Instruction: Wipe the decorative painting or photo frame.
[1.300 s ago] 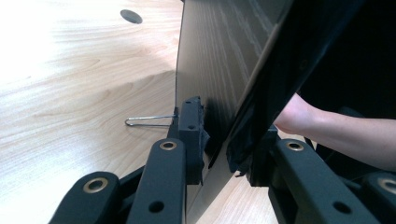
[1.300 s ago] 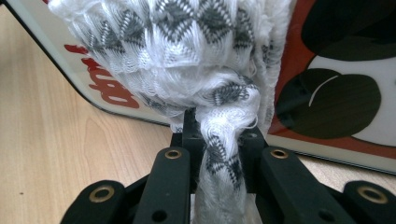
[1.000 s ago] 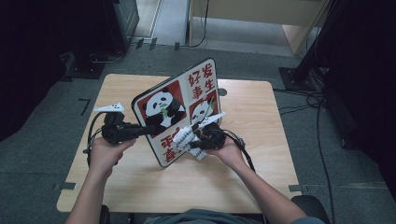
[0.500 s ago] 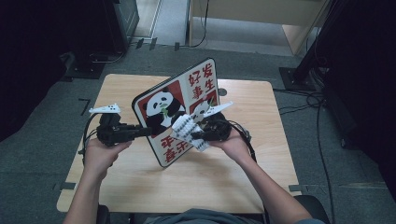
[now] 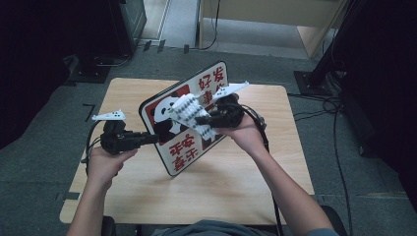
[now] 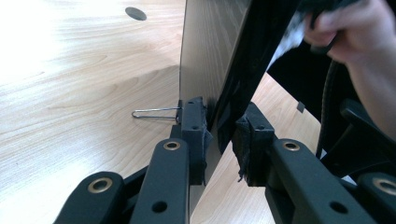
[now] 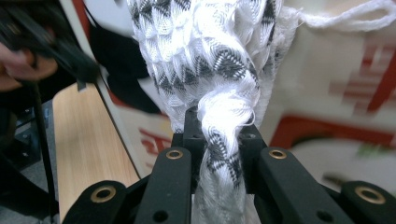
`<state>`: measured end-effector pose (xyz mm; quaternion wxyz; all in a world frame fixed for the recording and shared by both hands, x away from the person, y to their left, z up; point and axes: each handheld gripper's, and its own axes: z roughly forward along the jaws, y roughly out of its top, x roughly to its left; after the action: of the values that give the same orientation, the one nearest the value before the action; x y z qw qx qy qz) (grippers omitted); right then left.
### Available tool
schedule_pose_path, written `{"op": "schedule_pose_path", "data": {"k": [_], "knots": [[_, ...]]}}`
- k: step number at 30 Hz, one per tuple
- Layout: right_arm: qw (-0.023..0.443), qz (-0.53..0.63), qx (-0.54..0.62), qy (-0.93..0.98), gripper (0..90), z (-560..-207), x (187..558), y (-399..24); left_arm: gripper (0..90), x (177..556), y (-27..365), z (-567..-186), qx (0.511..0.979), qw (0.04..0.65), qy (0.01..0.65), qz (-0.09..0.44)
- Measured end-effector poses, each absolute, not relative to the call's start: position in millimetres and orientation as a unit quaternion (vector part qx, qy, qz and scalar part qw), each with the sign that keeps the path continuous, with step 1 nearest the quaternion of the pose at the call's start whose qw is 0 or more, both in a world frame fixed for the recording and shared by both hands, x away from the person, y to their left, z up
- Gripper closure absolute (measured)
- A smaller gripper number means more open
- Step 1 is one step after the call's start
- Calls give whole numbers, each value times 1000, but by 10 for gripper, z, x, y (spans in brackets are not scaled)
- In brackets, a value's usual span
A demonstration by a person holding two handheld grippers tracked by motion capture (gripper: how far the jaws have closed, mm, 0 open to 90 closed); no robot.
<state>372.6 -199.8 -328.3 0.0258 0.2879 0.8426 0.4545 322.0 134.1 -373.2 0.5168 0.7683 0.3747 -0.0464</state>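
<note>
Black fingers (image 6: 222,135) clamped on the upright board's (image 6: 210,56) edge.

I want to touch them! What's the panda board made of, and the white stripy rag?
The panda board looks like stiff, smooth printed plastic or card, thin-edged and slightly glossy; I can't tell which. The rag looks like soft woven cotton, with zigzag threads and a frayed fringe.
</note>
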Motion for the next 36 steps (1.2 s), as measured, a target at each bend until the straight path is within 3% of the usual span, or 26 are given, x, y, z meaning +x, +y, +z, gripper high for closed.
{"op": "schedule_pose_path", "data": {"k": [18, 36], "knots": [[61, 471, 249, 844, 806, -2416, 3890, -1464, 756, 3226, 1350, -3744, 764, 521, 378, -49], [76, 457, 252, 850, 805, -2469, 3930, -1361, 757, 3232, 1367, -3766, 763, 528, 370, -50]]}}
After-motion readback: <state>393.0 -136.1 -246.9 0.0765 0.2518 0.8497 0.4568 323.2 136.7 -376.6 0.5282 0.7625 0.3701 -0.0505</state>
